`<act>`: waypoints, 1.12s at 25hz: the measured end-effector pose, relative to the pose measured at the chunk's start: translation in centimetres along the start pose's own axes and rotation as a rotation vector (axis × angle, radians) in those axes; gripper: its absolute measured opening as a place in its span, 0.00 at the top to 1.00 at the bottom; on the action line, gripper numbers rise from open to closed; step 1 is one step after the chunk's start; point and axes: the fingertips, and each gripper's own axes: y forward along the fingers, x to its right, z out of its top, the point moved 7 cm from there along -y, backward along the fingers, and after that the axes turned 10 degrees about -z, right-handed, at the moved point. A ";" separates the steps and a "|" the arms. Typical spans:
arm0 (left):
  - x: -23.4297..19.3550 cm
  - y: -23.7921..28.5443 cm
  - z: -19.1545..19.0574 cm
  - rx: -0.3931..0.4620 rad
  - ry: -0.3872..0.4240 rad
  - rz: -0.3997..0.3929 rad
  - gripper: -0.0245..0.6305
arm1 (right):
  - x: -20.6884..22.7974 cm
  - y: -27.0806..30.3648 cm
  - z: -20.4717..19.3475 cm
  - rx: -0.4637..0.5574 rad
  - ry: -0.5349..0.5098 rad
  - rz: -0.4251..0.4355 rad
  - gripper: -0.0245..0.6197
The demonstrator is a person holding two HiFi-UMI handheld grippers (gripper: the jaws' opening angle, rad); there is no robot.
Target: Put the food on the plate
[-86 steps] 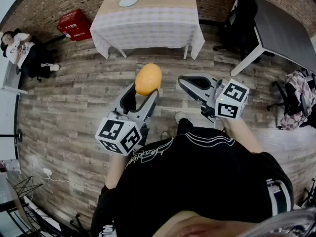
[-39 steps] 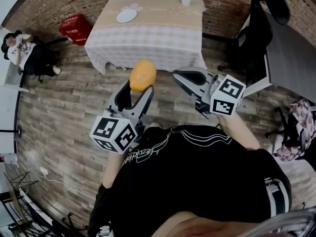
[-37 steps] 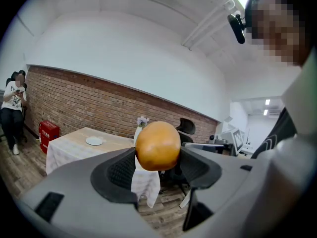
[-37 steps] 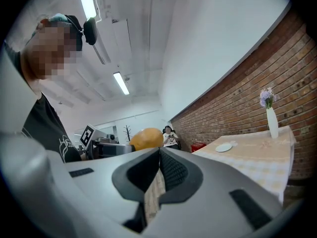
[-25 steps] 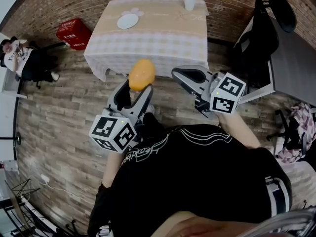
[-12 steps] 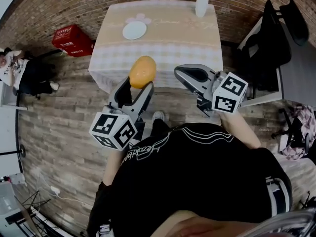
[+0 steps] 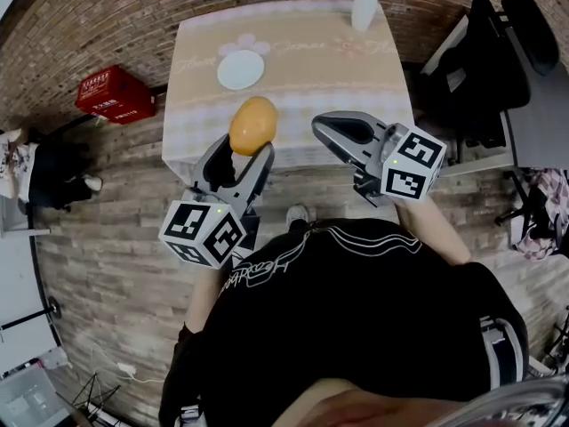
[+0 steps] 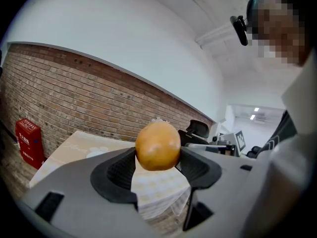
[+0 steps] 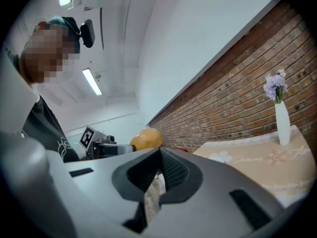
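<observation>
Nearing table (image 7: 293, 60), left tool (image 7: 246, 152) still clamping food (image 7: 252, 124).

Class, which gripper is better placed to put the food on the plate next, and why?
Left. The left gripper has the food between its jaws, and the plate lies straight ahead of it. The right gripper is shut and empty.

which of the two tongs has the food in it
The left tongs: they clamp the orange food, while the right tongs are shut and empty.
</observation>
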 end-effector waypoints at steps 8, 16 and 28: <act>-7.2 1.4 0.5 -0.043 0.004 -0.013 0.54 | 1.7 5.1 -0.1 -0.002 0.020 -0.076 0.97; -12.6 3.4 0.4 -0.058 0.006 0.003 0.54 | 3.7 8.5 -1.1 -0.022 0.041 -0.128 0.97; -19.0 9.5 -0.1 -0.105 0.009 0.118 0.54 | 10.9 11.9 -1.3 -0.072 0.099 -0.126 0.97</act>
